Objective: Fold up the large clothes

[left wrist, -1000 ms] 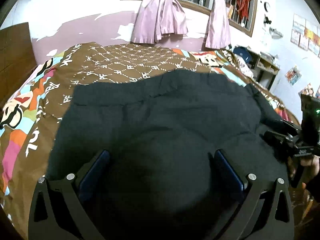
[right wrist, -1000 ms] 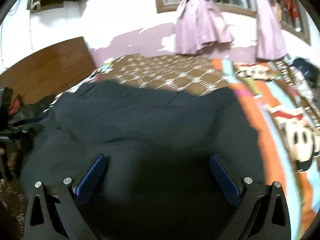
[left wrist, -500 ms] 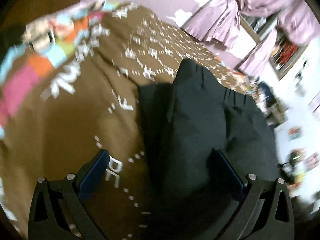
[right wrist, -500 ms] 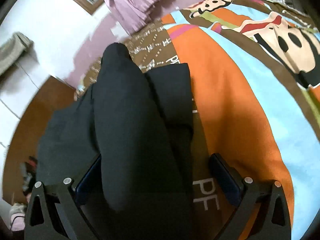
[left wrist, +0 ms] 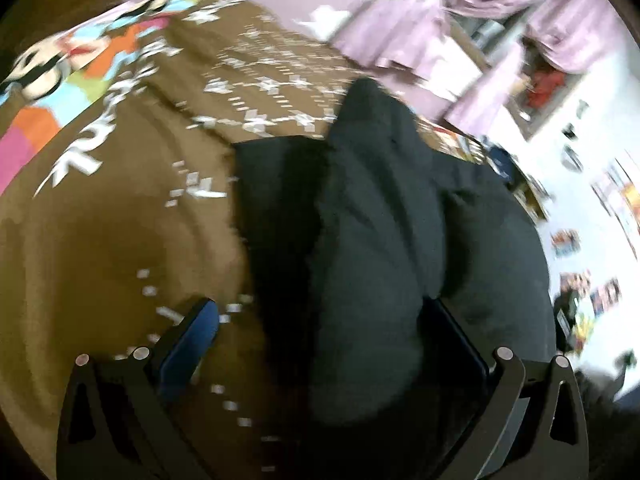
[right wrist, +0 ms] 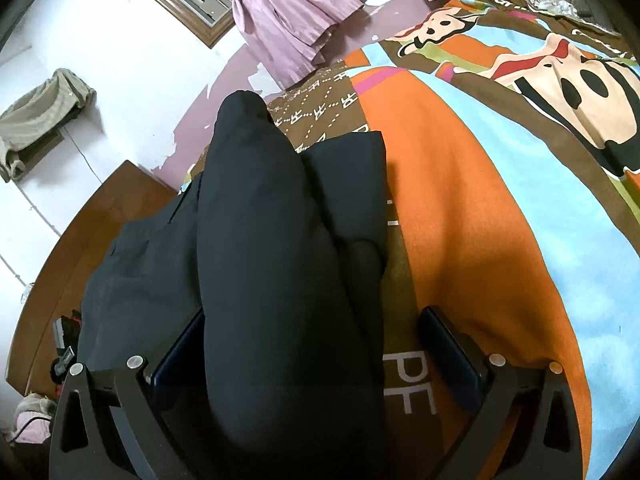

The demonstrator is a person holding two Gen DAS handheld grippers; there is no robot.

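Observation:
A large black garment [left wrist: 380, 220] lies on a patterned bedspread [left wrist: 100, 220]. In the left wrist view my left gripper [left wrist: 320, 340] is open over the garment's left edge, and a raised ridge of black cloth runs up between its blue fingers. In the right wrist view the same garment [right wrist: 260, 220] bulges in a long fold between the fingers of my right gripper [right wrist: 316, 348], which is also open, at the garment's right edge. Neither pair of pads presses on the cloth. The bedspread [right wrist: 500, 220] shows orange and light blue beside it.
Purple curtains [right wrist: 288, 12] hang at a window on the far wall. A wooden headboard [right wrist: 80, 240] borders the bed on the left of the right wrist view. Posters [left wrist: 600, 220] cover the wall at the right of the left wrist view, which is blurred.
A second ago both cameras looked level across the flat black garment. Both have since tilted and swung towards its side edges, and the cloth now stands as a ridge between the fingers.

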